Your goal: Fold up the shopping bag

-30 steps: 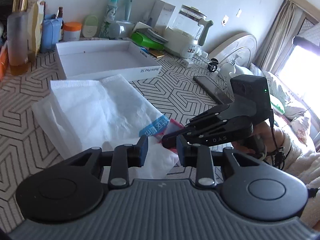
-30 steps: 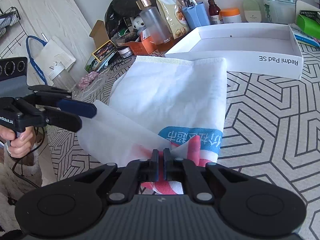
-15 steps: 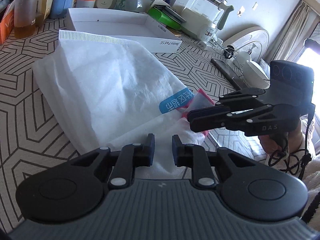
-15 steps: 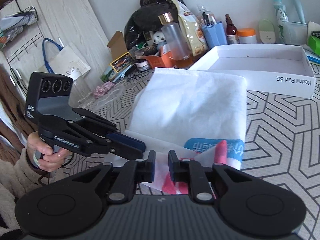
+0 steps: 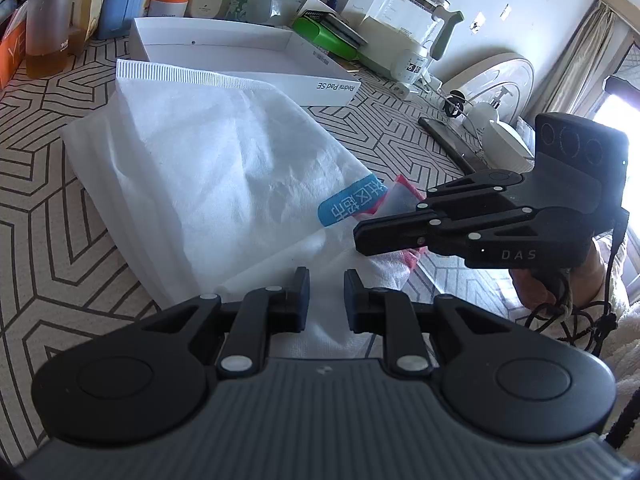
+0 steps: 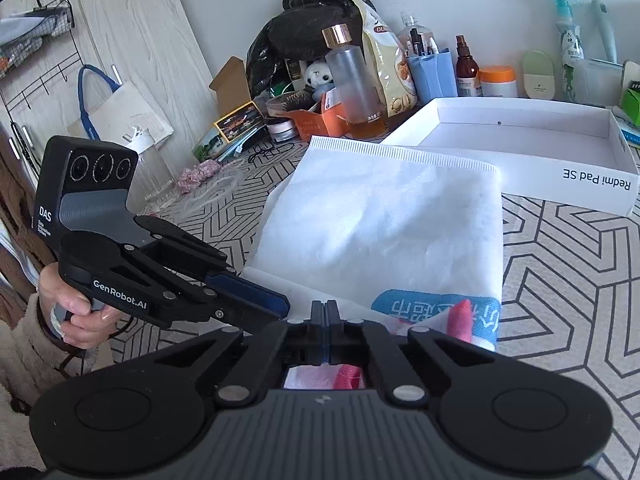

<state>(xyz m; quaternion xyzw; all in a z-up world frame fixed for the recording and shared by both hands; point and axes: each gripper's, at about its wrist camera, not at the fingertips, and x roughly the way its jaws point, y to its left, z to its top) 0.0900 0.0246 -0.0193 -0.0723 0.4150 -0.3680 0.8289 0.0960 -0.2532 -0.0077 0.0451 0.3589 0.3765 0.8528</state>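
At frame centre, the white shopping bag (image 6: 384,232) lies flat on the patterned table (image 6: 568,280), just before the white box (image 6: 520,148); the right gripper (image 6: 325,312) is clamped on the bag's near edge; the left gripper (image 5: 326,292) stands narrowly parted over that edge, gripping nothing.

A lived-in home — a table under a geometric-patterned cloth (image 6: 568,264) crowded with a spray bottle (image 6: 568,28), snack bag (image 6: 384,68), pen holder (image 6: 434,74) and electric kettle (image 5: 416,32), a tote bag (image 6: 116,116) hanging on hooks, curtains (image 5: 580,60) by a bright window.
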